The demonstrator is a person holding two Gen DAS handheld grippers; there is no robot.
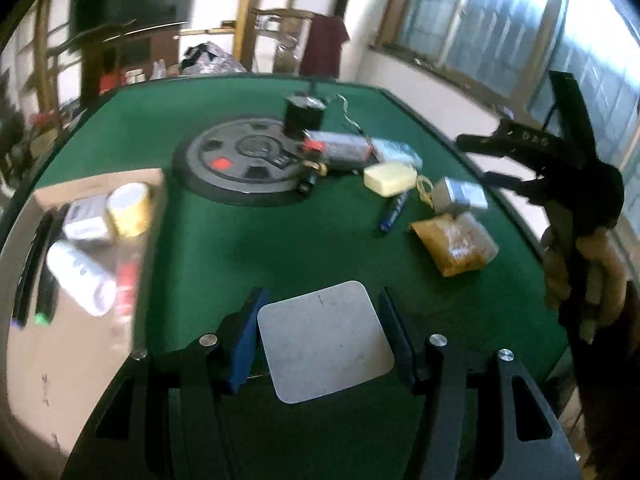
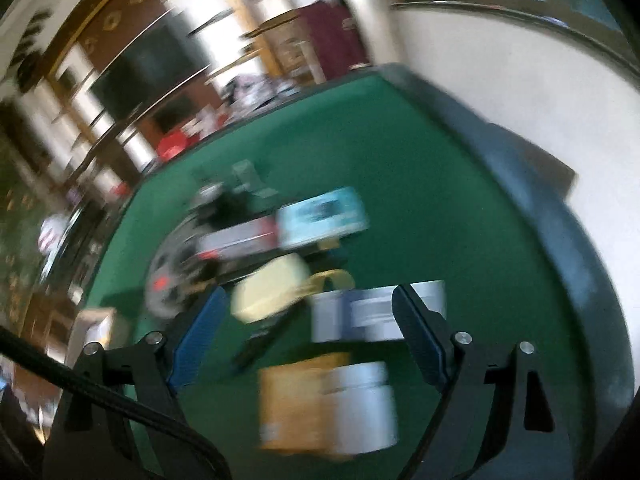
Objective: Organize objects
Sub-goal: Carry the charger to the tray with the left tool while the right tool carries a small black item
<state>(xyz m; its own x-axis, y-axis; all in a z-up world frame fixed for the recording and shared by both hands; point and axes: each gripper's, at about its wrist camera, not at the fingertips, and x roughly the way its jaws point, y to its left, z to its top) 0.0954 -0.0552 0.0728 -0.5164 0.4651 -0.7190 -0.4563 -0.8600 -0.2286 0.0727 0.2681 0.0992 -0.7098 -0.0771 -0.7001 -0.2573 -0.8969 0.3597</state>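
The flat, stiff grey square card (image 1: 325, 340) lies between the left tool's (image 1: 320, 336) parted jaws, contact unclear; edges suit gripping. Lower frame, the right tool (image 2: 308, 332) gapes empty.

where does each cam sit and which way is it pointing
Left wrist: sits on the left gripper, looking down across the green table toward the cardboard box; the other hand shows at right.
Right wrist: sits on the right gripper, tilted and blurred, facing the table; only its fingers show.
Both see the yellow block and brown packet.
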